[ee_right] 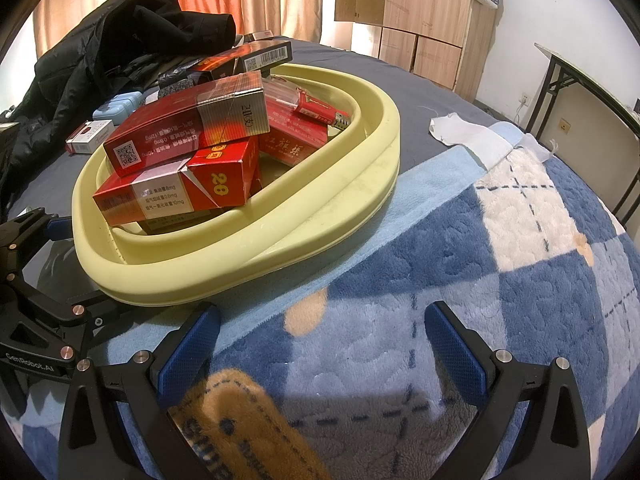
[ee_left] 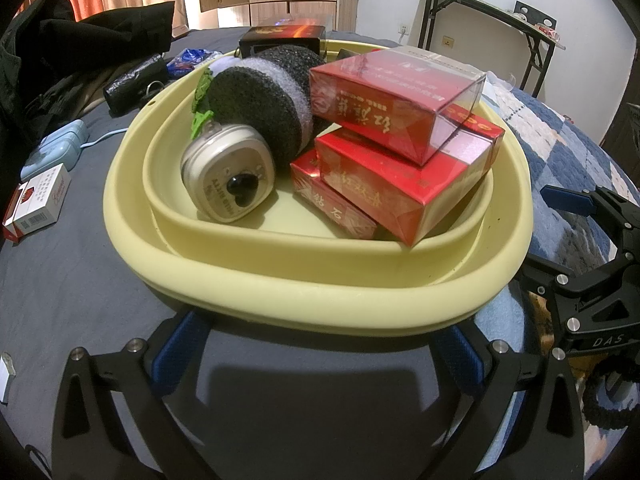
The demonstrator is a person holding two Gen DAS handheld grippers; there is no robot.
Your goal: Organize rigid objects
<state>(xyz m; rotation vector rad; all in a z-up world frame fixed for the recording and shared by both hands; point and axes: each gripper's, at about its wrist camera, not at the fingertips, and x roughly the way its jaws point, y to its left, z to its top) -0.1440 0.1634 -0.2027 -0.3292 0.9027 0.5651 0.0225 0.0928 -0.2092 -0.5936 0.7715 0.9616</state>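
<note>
Jaws: spread wide and empty on both left gripper (ee_left: 316, 354) and right gripper (ee_right: 320, 344).
Basin (ee_left: 320, 296): yellow, on the bed, just ahead of both.
Contents: stacked red cigarette boxes (ee_left: 400, 184), silver tin (ee_left: 230, 176), dark knitted roll (ee_left: 260, 100).
Outside: white pack (ee_left: 36, 204) on grey sheet.

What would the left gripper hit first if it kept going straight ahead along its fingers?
Most likely the near rim of the yellow basin. The left gripper is open and empty, right in front of that rim, though the exact gap is unclear.
</note>
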